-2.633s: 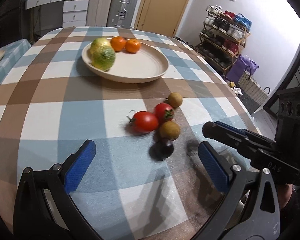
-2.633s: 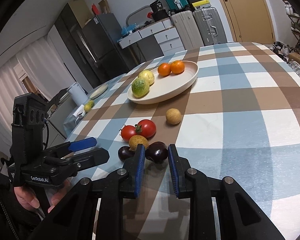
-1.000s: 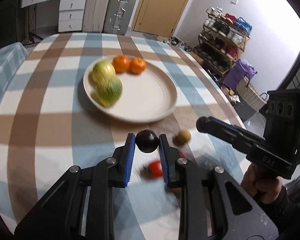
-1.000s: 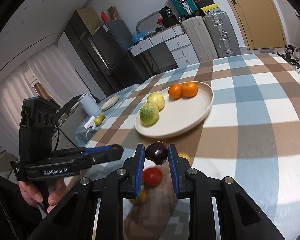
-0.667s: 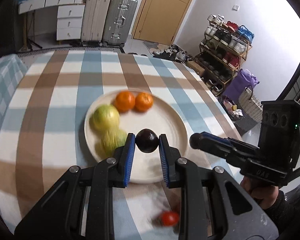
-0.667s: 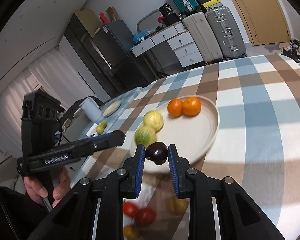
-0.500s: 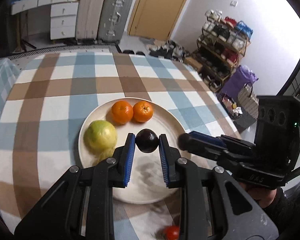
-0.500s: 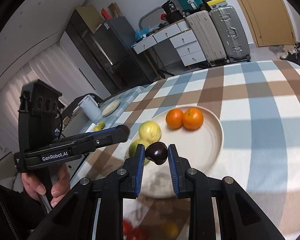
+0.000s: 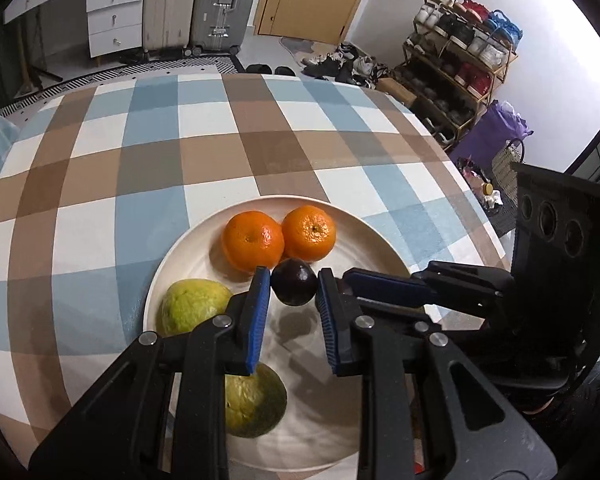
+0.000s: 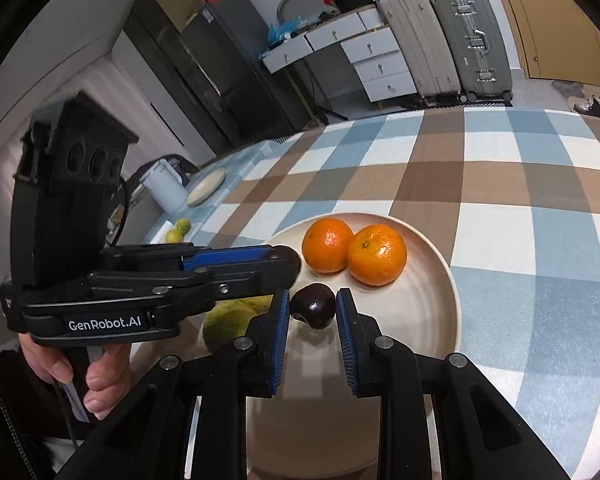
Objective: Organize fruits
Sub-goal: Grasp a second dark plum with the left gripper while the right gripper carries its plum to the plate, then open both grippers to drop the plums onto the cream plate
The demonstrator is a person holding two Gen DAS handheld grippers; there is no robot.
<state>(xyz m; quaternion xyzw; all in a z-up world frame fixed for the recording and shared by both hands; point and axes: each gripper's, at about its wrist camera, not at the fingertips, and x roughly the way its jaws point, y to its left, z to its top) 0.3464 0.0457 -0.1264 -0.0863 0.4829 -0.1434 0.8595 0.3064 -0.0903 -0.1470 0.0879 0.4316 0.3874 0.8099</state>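
Observation:
My left gripper is shut on a dark plum, held just above the cream plate and in front of two oranges. Two green-yellow fruits lie on the plate's left side, one partly under my left finger. My right gripper is shut on a second dark plum, also over the plate near the oranges. The two grippers sit side by side. The left gripper shows in the right wrist view, held by a hand.
The plate sits on a round table with a checked cloth. Beyond its left edge stands a side table with a white jug, a small plate and limes. Suitcases, drawers and a shoe rack line the room.
Both grippers, each holding its plum, have moved forward from above the loose tomatoes to above the plate. The plate and its fruit now look much closer.

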